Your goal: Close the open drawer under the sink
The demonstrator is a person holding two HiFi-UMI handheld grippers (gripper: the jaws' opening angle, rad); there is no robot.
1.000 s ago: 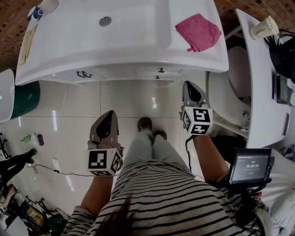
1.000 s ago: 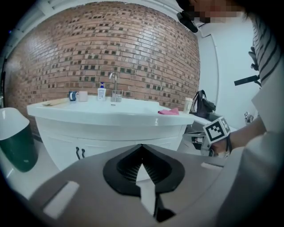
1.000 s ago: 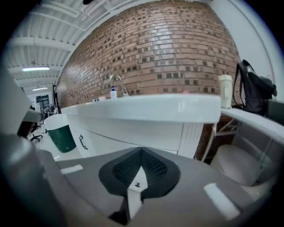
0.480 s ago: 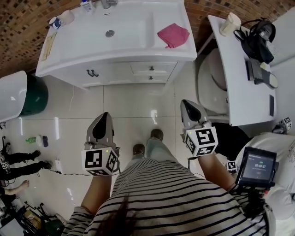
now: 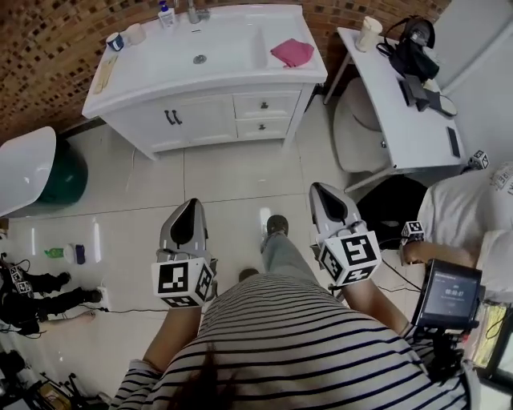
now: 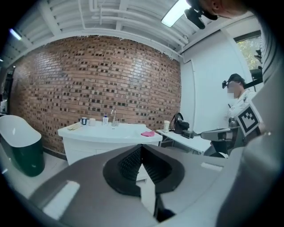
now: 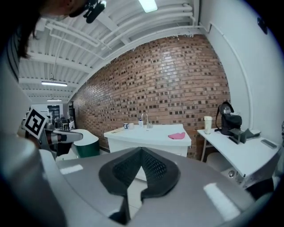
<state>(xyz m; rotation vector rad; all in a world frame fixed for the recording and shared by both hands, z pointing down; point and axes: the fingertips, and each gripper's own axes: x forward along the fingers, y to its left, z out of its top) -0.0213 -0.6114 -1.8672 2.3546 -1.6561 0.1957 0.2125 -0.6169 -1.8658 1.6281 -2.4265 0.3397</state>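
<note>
Head view: sink cabinet (image 5: 204,120) stands well off across the floor (image 5: 224,180). Both drawers (image 5: 267,104) under the sink (image 5: 210,56) look pushed in flush, so job seems done. L gripper (image 5: 187,215) & R gripper (image 5: 324,200) hang low, prob. just resting. L gripper view: jaws shut tight, nothing in them. R gripper view: same, shut & empty.

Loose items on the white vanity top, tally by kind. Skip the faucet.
Cups: 2, a blue cup and a white cup
Bottles: 1, a white bottle with blue label
Cloths: 1, a pink folded cloth
Other: 1, a long beige flat item, too small to identify
Total: 5
</note>
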